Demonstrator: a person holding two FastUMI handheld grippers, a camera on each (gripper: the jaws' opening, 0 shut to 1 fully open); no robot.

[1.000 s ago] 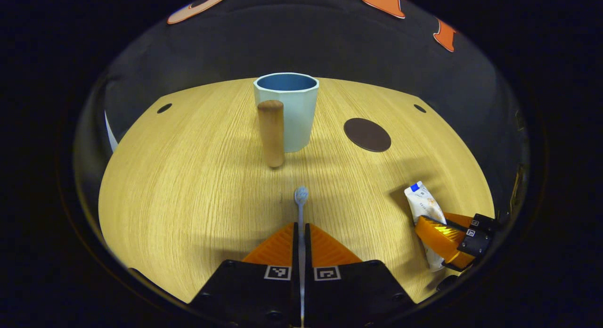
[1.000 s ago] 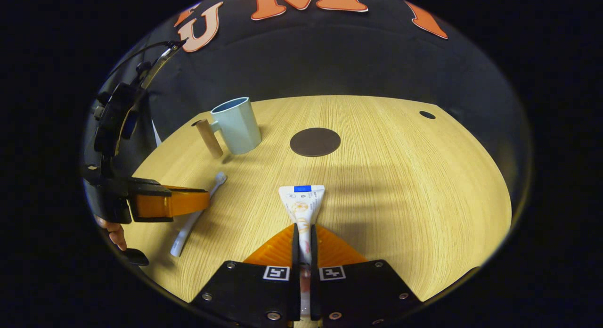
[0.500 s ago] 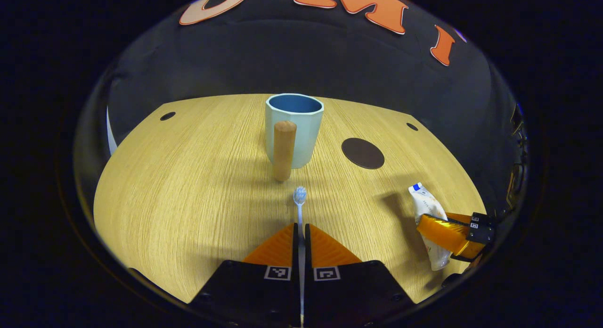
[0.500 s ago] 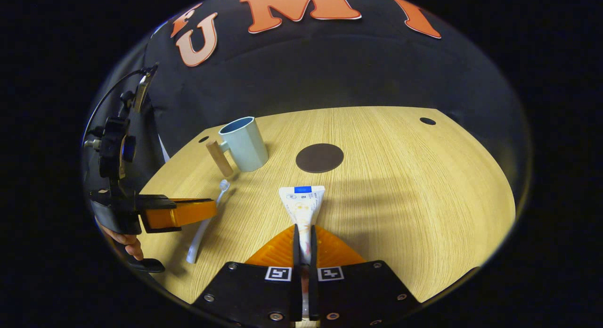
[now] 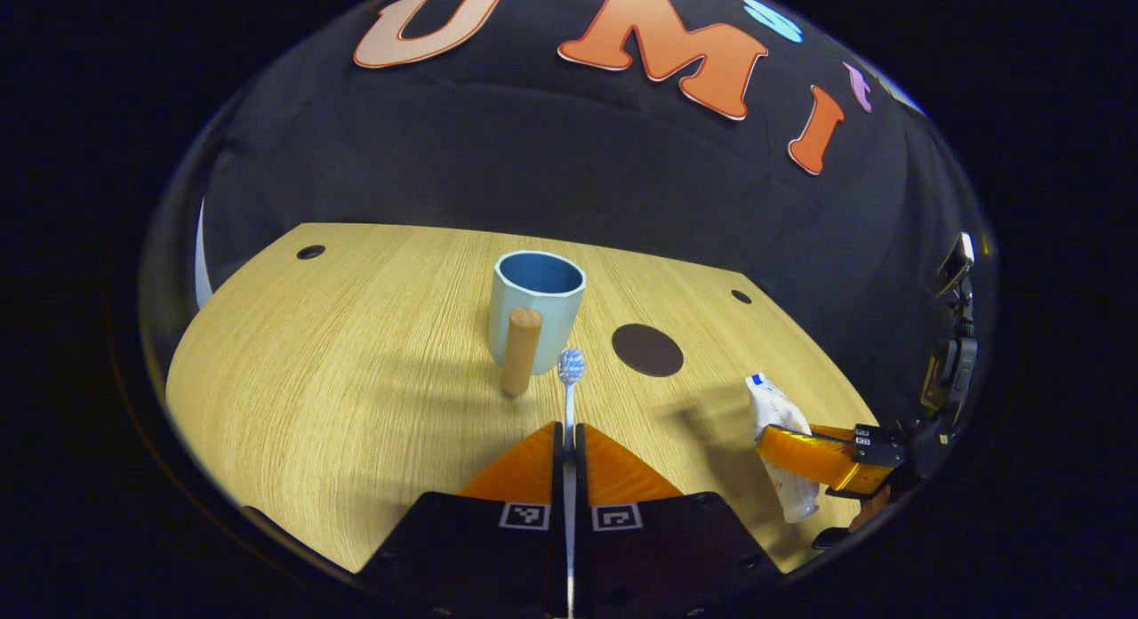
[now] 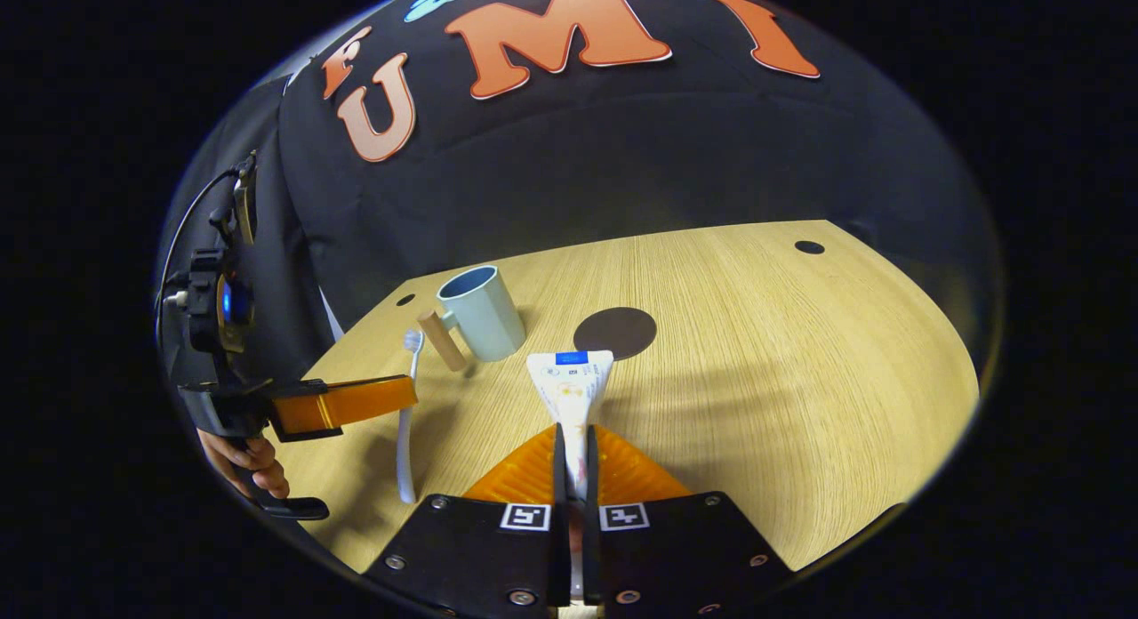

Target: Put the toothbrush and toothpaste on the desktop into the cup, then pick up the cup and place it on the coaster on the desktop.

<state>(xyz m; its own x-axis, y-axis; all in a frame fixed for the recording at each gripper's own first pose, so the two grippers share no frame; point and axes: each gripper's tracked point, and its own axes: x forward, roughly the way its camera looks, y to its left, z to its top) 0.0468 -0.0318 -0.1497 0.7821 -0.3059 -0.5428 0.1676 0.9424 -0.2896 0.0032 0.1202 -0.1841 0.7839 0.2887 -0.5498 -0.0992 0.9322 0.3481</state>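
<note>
In the left gripper view my left gripper [image 5: 569, 437] is shut on a white toothbrush [image 5: 569, 374], whose bristled head sticks up in front of the pale blue cup [image 5: 536, 301] with its wooden handle [image 5: 521, 350]. The right gripper view has my right gripper [image 6: 573, 441] shut on the white toothpaste tube [image 6: 571, 383], lifted above the desk. The dark round coaster [image 6: 615, 332] lies right of the cup [image 6: 480, 312]. The left gripper [image 6: 342, 401] with the toothbrush [image 6: 409, 405] appears at the left of that view, and the right gripper [image 5: 813, 454] with the tube [image 5: 773, 414] at the right of the left gripper view.
The wooden desktop [image 6: 756, 370] has small dark holes near its far corners [image 6: 809, 246] [image 5: 310, 252]. A hand [image 6: 244, 459] holds the left gripper's handle. The coaster [image 5: 647, 349] lies on open wood right of the cup.
Both grippers have risen and pulled back from the desk, carrying the toothbrush and the toothpaste tube up with them. The cup and coaster now look smaller and farther off.
</note>
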